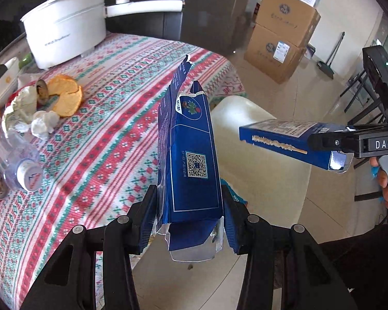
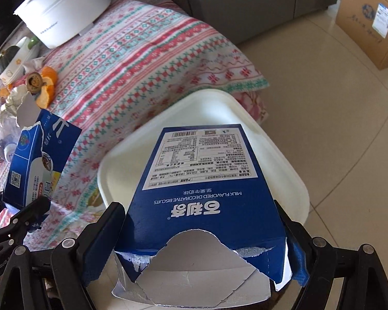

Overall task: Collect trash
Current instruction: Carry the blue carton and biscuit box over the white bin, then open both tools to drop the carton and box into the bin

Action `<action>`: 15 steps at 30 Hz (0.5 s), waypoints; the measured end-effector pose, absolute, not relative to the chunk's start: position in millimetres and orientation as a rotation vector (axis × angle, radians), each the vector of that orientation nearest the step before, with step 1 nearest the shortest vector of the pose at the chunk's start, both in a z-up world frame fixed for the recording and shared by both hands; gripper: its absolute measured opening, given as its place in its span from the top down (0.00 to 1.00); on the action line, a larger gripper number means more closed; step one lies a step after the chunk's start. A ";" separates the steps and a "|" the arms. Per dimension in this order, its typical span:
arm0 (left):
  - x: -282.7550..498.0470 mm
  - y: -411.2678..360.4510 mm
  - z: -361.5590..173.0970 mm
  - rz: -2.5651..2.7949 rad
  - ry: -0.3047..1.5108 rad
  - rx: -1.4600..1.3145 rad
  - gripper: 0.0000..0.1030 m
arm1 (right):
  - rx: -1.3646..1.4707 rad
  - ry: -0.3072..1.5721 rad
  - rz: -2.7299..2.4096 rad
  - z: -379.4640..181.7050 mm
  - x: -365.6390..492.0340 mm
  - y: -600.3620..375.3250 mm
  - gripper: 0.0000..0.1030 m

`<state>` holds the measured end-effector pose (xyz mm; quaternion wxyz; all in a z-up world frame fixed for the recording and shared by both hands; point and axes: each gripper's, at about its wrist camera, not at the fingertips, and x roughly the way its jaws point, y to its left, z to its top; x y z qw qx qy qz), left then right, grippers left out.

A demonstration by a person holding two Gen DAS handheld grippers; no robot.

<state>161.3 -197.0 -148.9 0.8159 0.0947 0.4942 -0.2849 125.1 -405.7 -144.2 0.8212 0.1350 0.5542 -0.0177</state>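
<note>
Right wrist view: my right gripper (image 2: 201, 235) was clamped across the wide faces of a torn blue box (image 2: 201, 180), its long axis running away over the white bin (image 2: 284, 155) off the table's (image 2: 142, 64) corner. My left gripper (image 1: 190, 206) pinched a second box (image 1: 191, 149) edge-on at the table's edge, short of the bin. The right looked nearer to dropping.

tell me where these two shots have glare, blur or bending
Left wrist view: daylight washes out the white bin top, the round fisheye frame bends the table edge, corners go black. Right wrist view: the floor shines with glare, the bin's near rim looks smeared, the box print stays readable.
</note>
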 end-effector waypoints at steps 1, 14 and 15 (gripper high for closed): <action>161.0 -201.8 -152.2 -0.616 1.061 0.209 0.52 | 0.288 1.193 -0.045 -147.6 124.6 -408.6 0.11; 161.3 -234.1 -179.0 -0.674 1.108 0.263 0.52 | 0.283 1.237 -0.090 -153.0 120.7 -431.0 0.05; 160.6 -236.0 -179.8 -0.682 1.108 0.262 0.52 | 0.281 1.237 -0.095 -153.0 120.5 -432.2 0.05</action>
